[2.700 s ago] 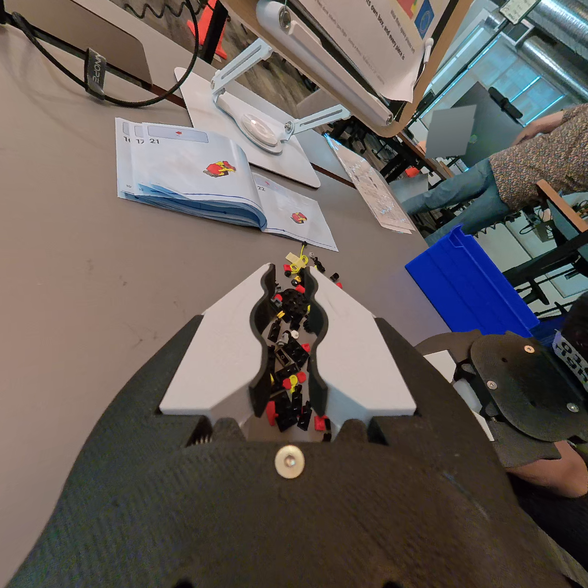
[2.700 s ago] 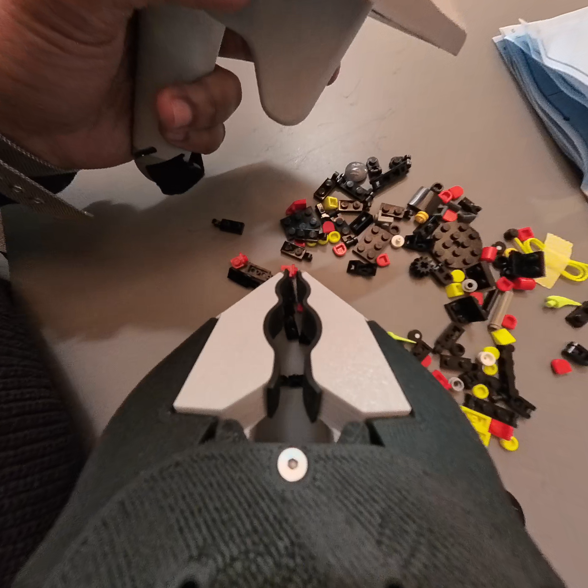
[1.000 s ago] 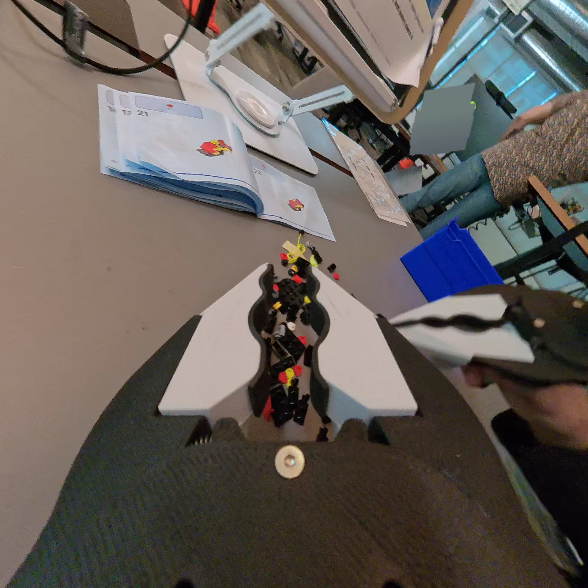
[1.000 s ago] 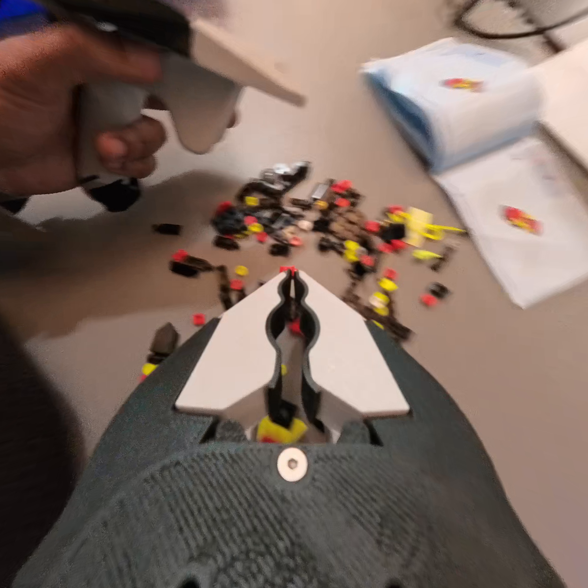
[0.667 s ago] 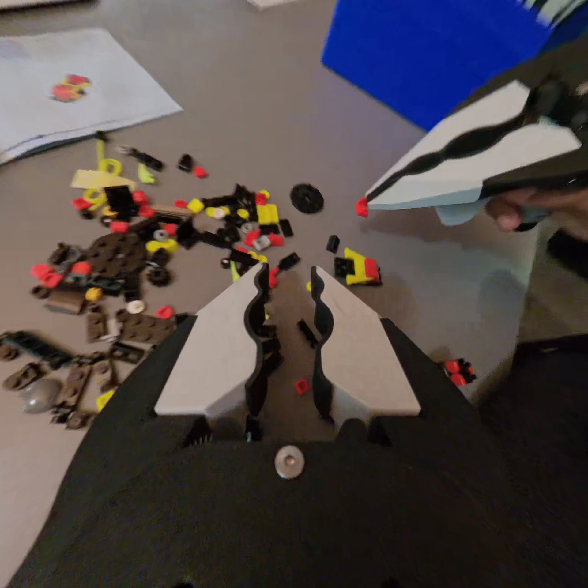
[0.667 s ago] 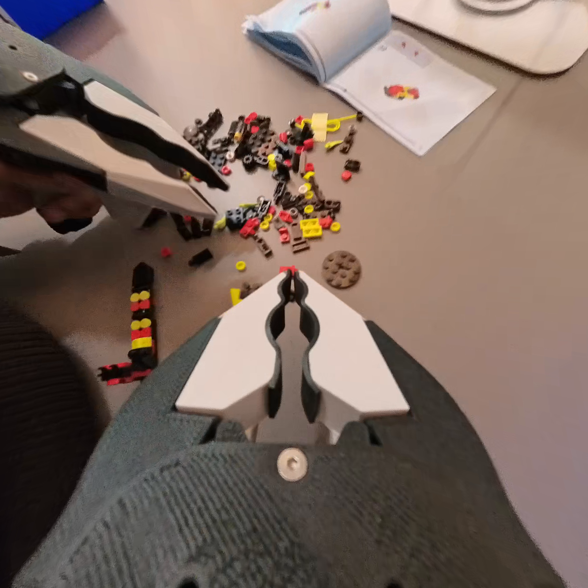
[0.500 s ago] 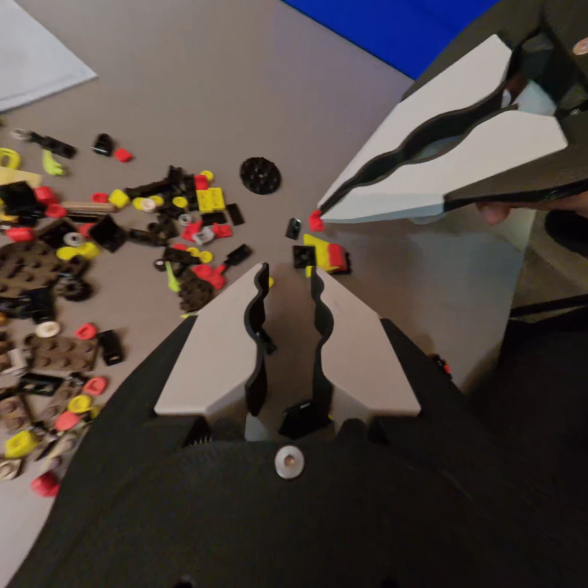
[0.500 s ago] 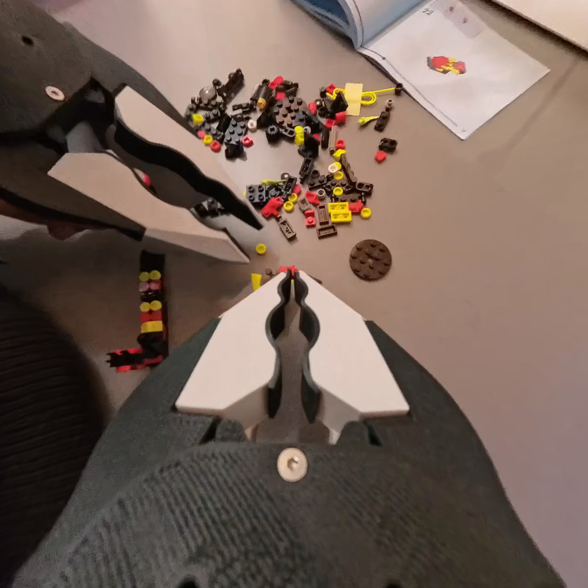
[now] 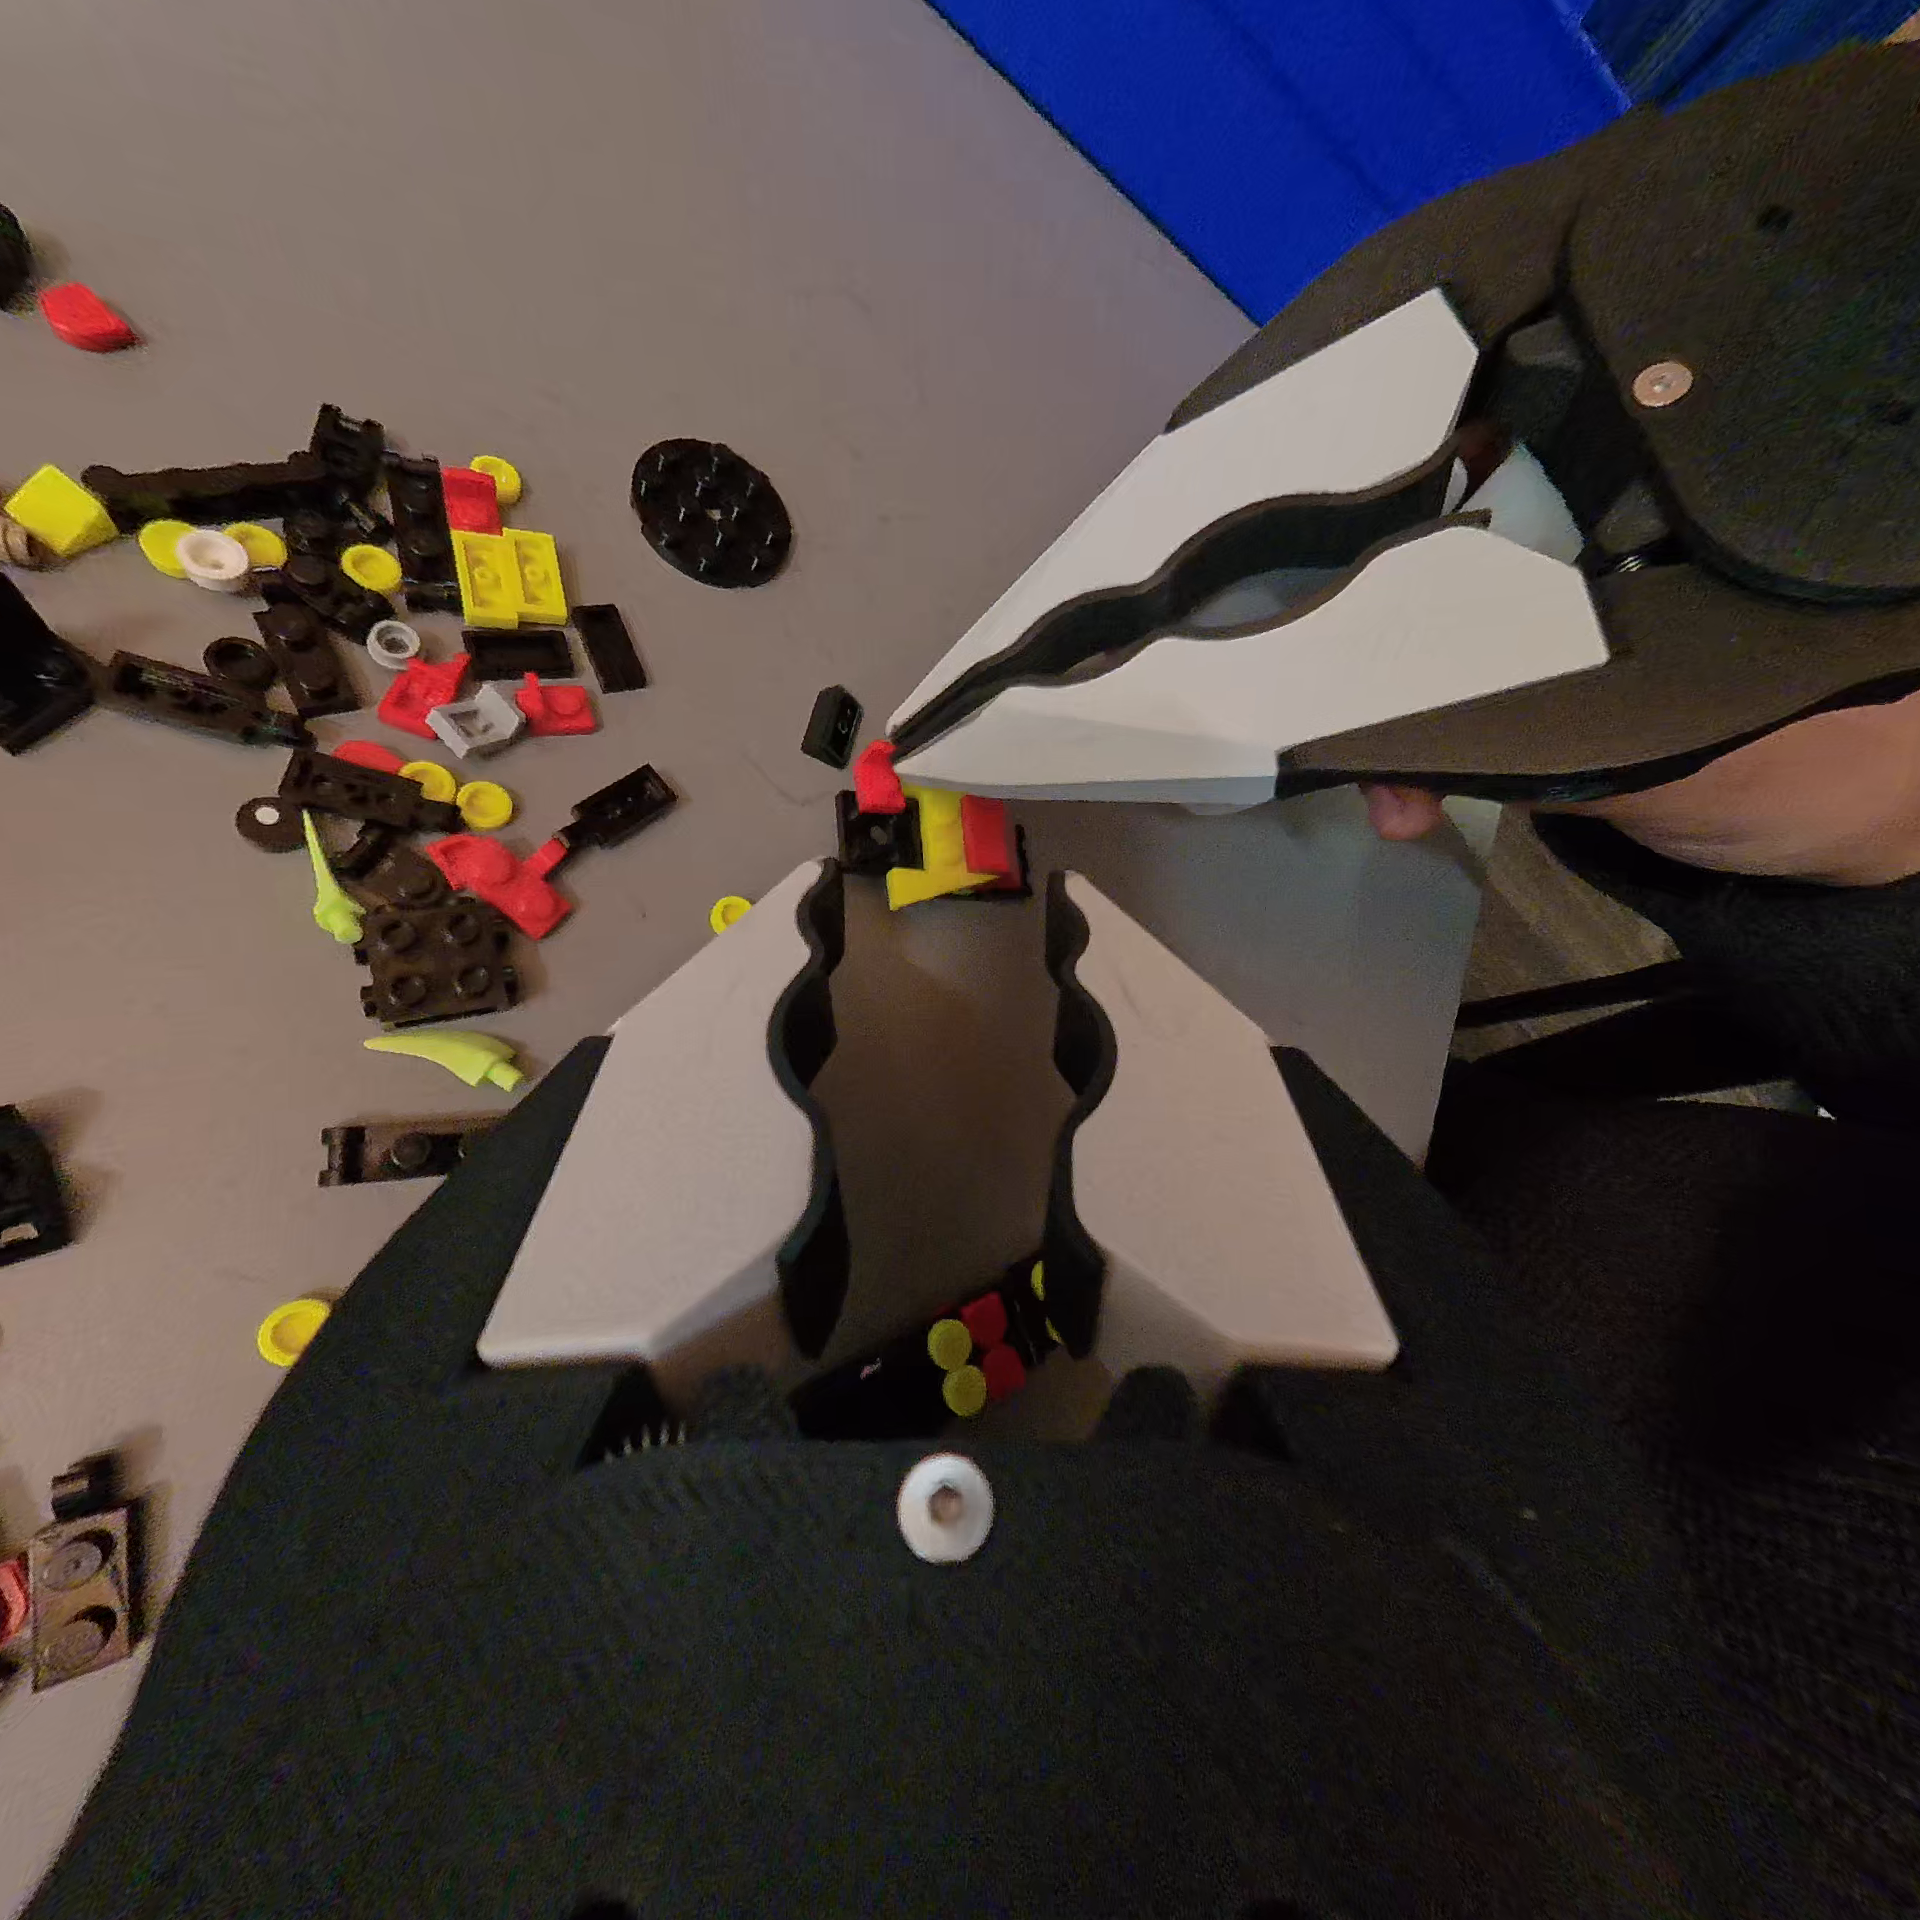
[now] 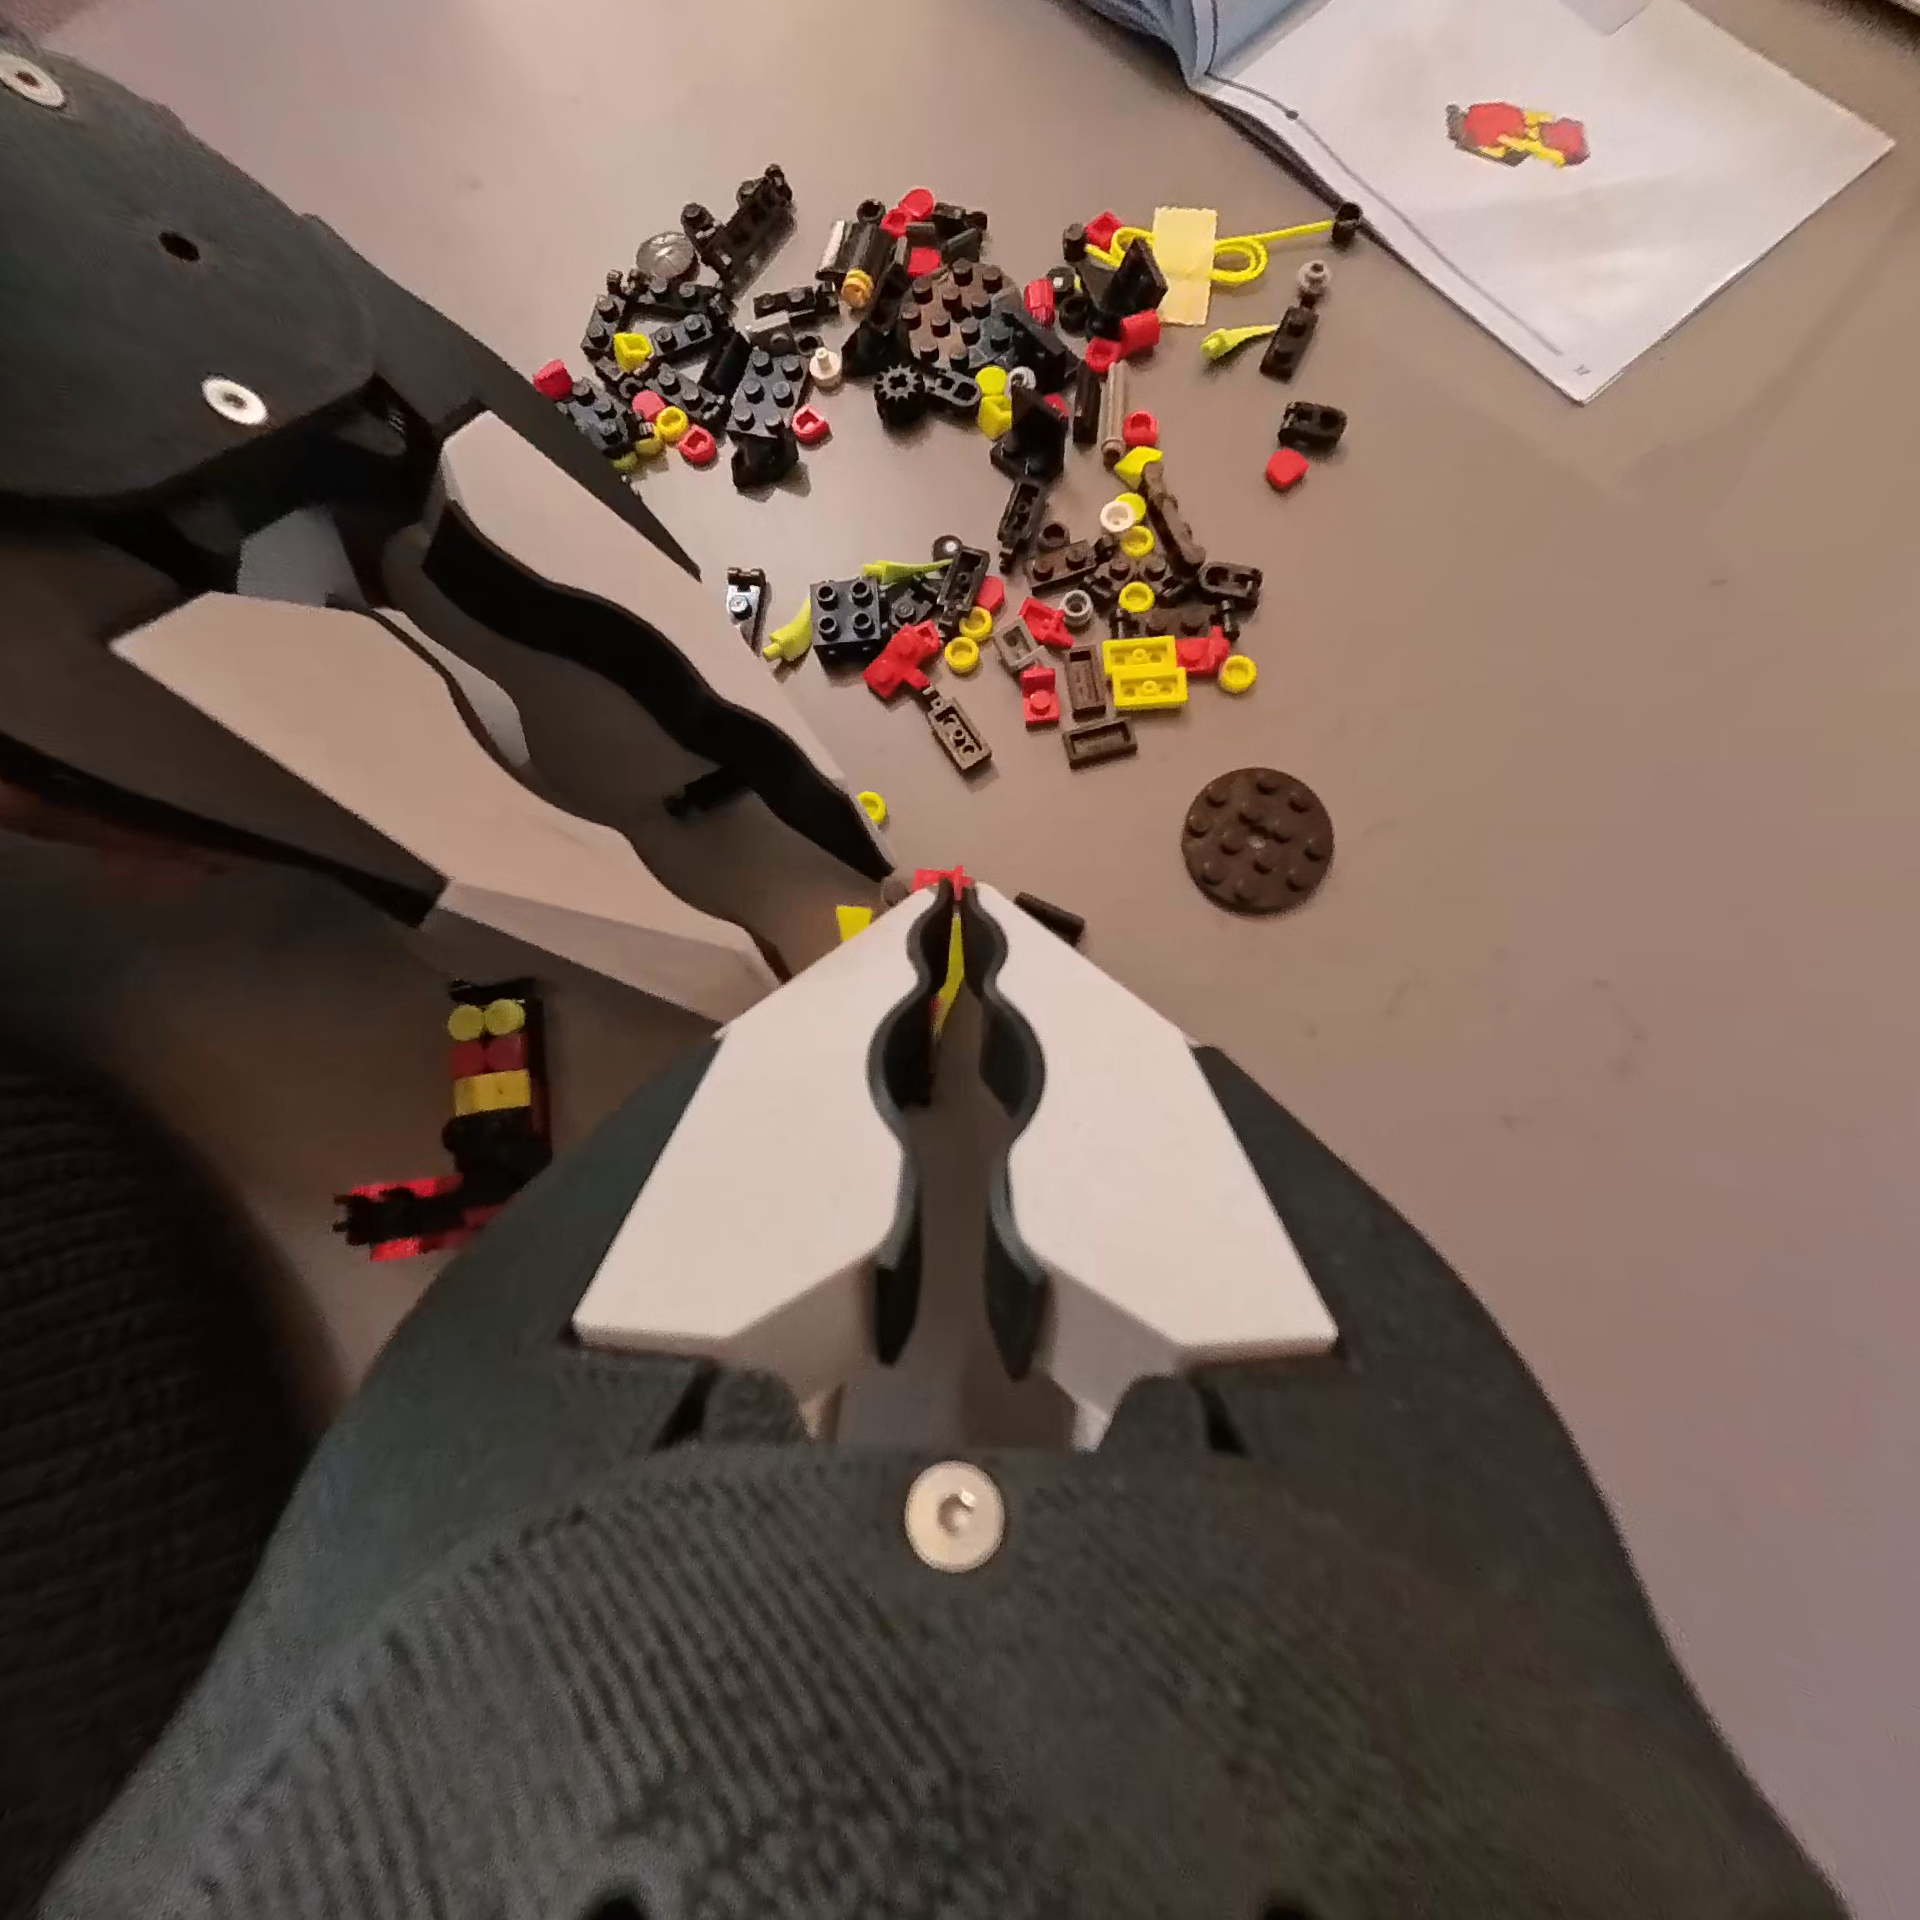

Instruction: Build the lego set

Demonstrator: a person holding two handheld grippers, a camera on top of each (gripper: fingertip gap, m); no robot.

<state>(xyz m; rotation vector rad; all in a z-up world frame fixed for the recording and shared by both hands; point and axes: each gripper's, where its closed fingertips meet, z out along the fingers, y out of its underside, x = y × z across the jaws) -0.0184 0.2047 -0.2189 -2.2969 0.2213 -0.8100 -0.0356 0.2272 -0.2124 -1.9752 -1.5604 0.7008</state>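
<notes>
A small black, yellow and red assembly (image 9: 951, 842) lies on the grey table just ahead of my left gripper (image 9: 940, 883), which is open and empty, its fingertips to either side of the assembly. My right gripper (image 10: 948, 899) is shut on a small red piece (image 10: 940, 881). In the left wrist view it (image 9: 899, 740) comes in from the right and holds the red piece (image 9: 876, 774) just over the assembly's black end. In the right wrist view the left gripper (image 10: 831, 925) hides most of the assembly; only a yellow corner (image 10: 852, 920) shows.
Loose black, red and yellow pieces (image 10: 987, 468) are spread beyond the grippers. A round black plate (image 10: 1257, 842) lies apart at the right. A long black strip with yellow and red studs (image 10: 494, 1081) lies near the table edge. An open instruction booklet (image 10: 1538, 156) and a blue bin (image 9: 1299, 125) lie farther off. My left and right fingertips are right by each other. About 6 cm separates my right fingertips from the round black plate (image 10: 1257, 842). My left wrist view (image 9: 742, 495) looks at it from another angle.
Both grippers have swung from the loose pile down to the small assembly near the table edge. The right one still holds the red piece and has closed in on the assembly.
</notes>
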